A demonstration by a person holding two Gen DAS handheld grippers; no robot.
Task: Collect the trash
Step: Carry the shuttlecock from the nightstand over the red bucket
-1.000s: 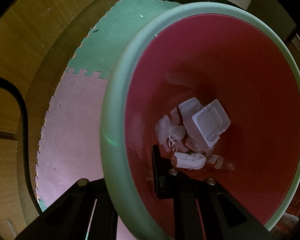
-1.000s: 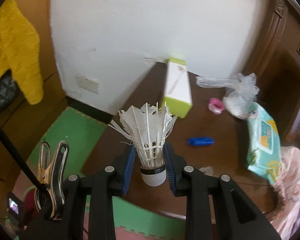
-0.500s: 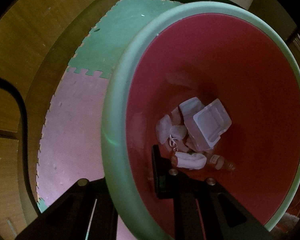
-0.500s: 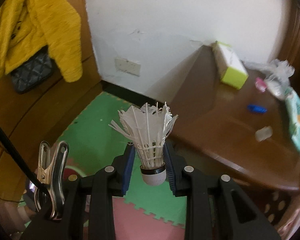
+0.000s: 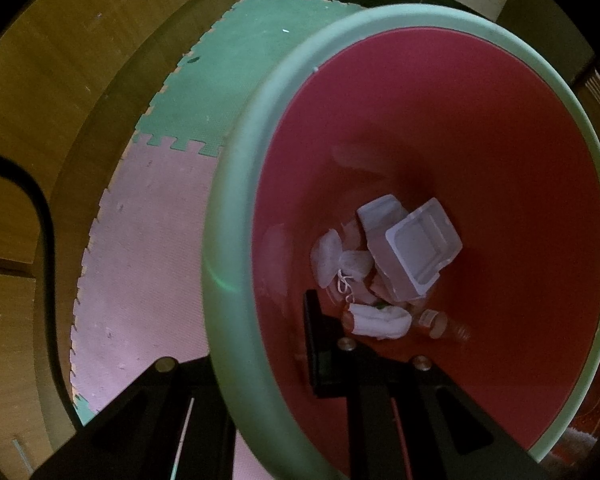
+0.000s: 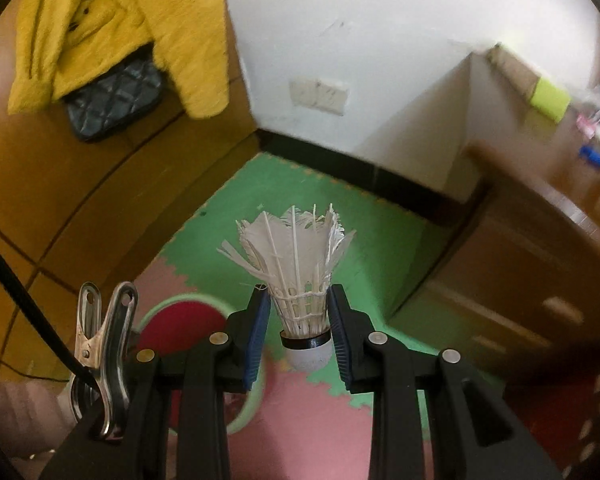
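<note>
A bin with a green rim and a red inside fills the left wrist view. At its bottom lie a white plastic tray, crumpled tissues and a small bottle. My left gripper points straight down, shut on the rim with one finger inside and one outside. My right gripper is shut on a worn white shuttlecock, feathers pointing away. It hangs over the floor mats, and the same bin shows below and to its left, partly hidden by the fingers.
Green and pink foam mats cover the floor. A brown wooden cabinet with small items on top stands on the right. A yellow coat and a dark bag hang on the wooden wall at left. A metal clip holds a cable.
The right gripper with the shuttlecock has swung away from the tabletop and tilted down over the mats, and the bin has come into its view. The left gripper has stayed put on the rim.
</note>
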